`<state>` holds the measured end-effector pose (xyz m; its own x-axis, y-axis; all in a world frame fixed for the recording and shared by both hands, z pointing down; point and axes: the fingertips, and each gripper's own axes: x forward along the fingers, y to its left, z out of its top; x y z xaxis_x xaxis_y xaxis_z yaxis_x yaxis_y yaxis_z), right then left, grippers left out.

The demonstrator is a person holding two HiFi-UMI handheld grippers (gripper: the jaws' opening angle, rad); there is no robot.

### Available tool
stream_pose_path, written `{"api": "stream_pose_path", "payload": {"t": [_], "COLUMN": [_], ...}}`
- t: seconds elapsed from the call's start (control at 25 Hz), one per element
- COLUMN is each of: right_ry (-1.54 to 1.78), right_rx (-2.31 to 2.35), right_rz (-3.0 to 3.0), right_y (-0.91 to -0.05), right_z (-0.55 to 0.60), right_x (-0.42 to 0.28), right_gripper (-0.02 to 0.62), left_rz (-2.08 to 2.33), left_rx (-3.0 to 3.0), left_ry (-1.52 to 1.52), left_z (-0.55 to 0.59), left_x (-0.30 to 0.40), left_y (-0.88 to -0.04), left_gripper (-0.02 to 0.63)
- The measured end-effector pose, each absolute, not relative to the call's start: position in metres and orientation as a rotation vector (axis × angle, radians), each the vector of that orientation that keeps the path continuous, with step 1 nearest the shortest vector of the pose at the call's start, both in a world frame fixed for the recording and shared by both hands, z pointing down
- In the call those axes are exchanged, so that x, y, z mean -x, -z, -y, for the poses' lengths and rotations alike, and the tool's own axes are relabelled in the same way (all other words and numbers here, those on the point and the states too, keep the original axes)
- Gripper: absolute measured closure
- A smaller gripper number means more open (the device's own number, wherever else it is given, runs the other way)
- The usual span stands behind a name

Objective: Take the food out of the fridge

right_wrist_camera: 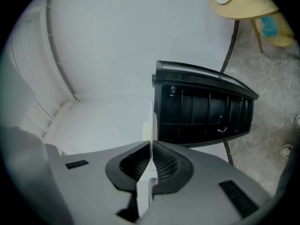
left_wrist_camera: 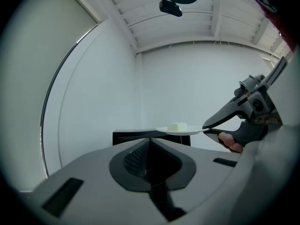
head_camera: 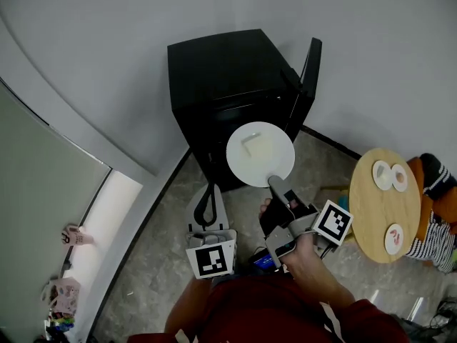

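Note:
A black mini fridge (head_camera: 221,77) stands against the wall with its door (head_camera: 308,77) swung open. In front of it hangs a white round plate (head_camera: 260,154) carrying a pale block of food (head_camera: 251,143). My right gripper (head_camera: 273,182) is shut on the plate's near rim. The right gripper view shows the plate (right_wrist_camera: 151,125) edge-on between the jaws, with the open fridge (right_wrist_camera: 201,107) beyond. My left gripper (head_camera: 208,195) is shut and empty, left of the plate and lower. The left gripper view shows the plate (left_wrist_camera: 180,131), the food (left_wrist_camera: 177,126) and the right gripper (left_wrist_camera: 211,125).
A round wooden table (head_camera: 378,206) stands at the right with small white dishes (head_camera: 383,175) on it. A person in a striped sleeve (head_camera: 432,213) sits beside it. A white wall runs behind the fridge, and a glass partition lies at the left.

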<state>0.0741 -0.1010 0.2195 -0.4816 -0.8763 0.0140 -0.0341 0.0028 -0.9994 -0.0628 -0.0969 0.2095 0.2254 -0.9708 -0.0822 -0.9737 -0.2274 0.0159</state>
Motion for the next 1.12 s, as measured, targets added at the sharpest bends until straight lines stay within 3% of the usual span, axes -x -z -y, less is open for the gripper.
{"api": "stream_pose_path", "payload": {"t": [1.12], "right_ry": [1.574], "right_rx": [0.94], "right_rz": [-1.609], "right_y": [-0.218], "right_z": [0.082], "right_x": [-0.079], "right_gripper": [0.561], "left_rz": [-1.897], "left_rx": [2.418], "left_ry": [-0.042], "left_z": [0.083], "left_x": [0.063], "left_y": [-0.209], "left_gripper": [0.592]}}
